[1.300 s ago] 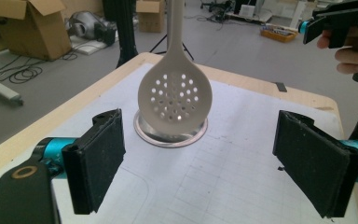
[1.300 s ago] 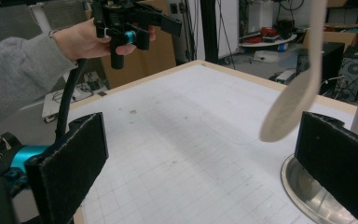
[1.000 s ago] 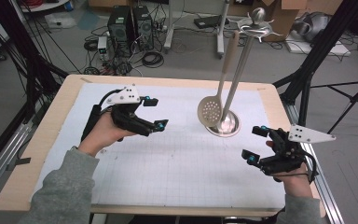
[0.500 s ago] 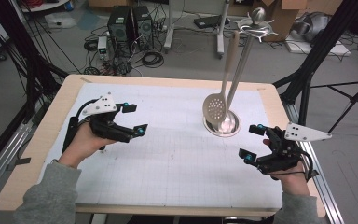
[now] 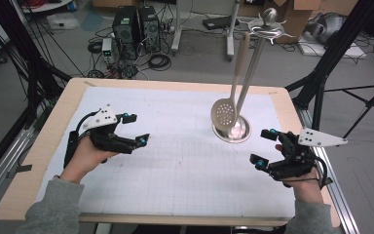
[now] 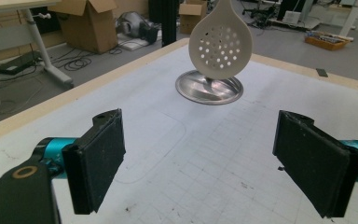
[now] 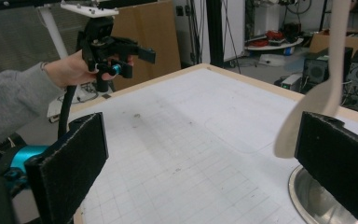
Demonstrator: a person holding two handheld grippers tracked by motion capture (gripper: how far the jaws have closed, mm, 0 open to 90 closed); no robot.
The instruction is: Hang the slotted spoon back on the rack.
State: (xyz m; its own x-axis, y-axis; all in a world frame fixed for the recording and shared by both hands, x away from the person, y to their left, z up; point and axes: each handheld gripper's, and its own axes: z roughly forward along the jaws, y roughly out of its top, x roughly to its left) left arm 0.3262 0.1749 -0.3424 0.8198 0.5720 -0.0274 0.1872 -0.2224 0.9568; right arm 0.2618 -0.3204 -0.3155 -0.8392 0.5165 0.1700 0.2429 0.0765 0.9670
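Slotted spoon [image 5: 225, 113] hanging from stand [image 5: 253, 58] near bench's [image 5: 39, 151] far right corner. Left tool [image 5: 135, 128] and right tool [image 5: 263, 146] both spread wide, empty, well apart from spoon. Risk: careless reach could set spoon swinging or unhook it.

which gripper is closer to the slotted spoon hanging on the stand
Right. The right gripper sits just right of and below the slotted spoon; the left gripper is well off to its left.
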